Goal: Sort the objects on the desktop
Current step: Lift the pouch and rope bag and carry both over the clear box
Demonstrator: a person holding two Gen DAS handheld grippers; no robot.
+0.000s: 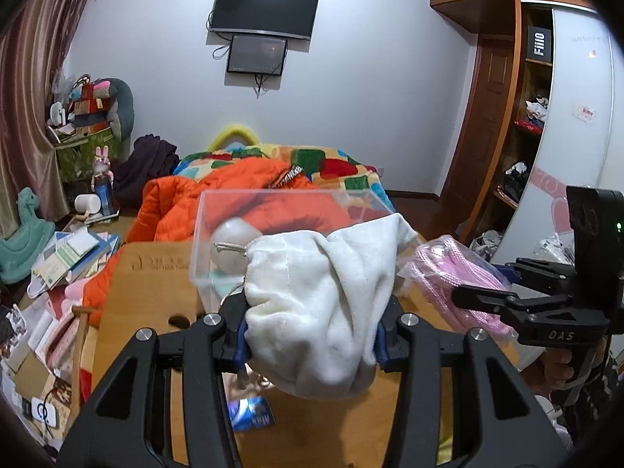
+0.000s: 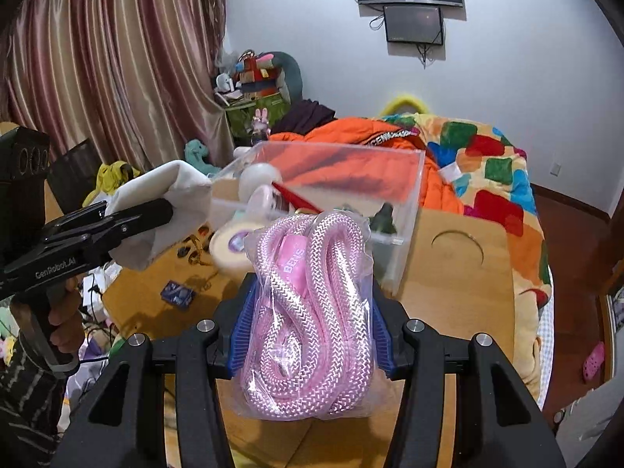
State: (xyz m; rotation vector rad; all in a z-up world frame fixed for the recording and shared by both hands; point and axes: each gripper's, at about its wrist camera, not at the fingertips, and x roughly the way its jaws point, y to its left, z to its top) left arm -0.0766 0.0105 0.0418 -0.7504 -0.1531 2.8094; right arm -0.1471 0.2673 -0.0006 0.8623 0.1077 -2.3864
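1. We see the left gripper (image 1: 312,335) clamped on a white fleece cloth pouch (image 1: 323,300); blue pads press it from both sides, and the pouch bulges out above and below the fingers.
2. Pouch is held above the light wooden tabletop (image 1: 148,284), just in front of the clear plastic rectangular box (image 1: 218,214). Its top edge overlaps the box's near wall in left wrist view; touching or not, we can't tell.
3. Right gripper (image 2: 308,331) is closed on a clear plastic bag of coiled pink braided rope (image 2: 312,312), w/ blue pads on both sides of the bag.
4. Rope bag is held up over the tabletop, in front of the clear box's near right corner, to the right of the pouch.
5. Inside the box: a white round ball-like item (image 2: 259,177) and a red stick-shaped thing (image 2: 296,197); the rest is too blurred to ID.
6. On the table left of the box: a white tape roll (image 2: 228,247), and a small blue packet (image 2: 177,292) nearer us.
7. Behind the table: an orange puffer jacket (image 1: 218,195) on a multicolour patchwork blanket (image 2: 487,163).
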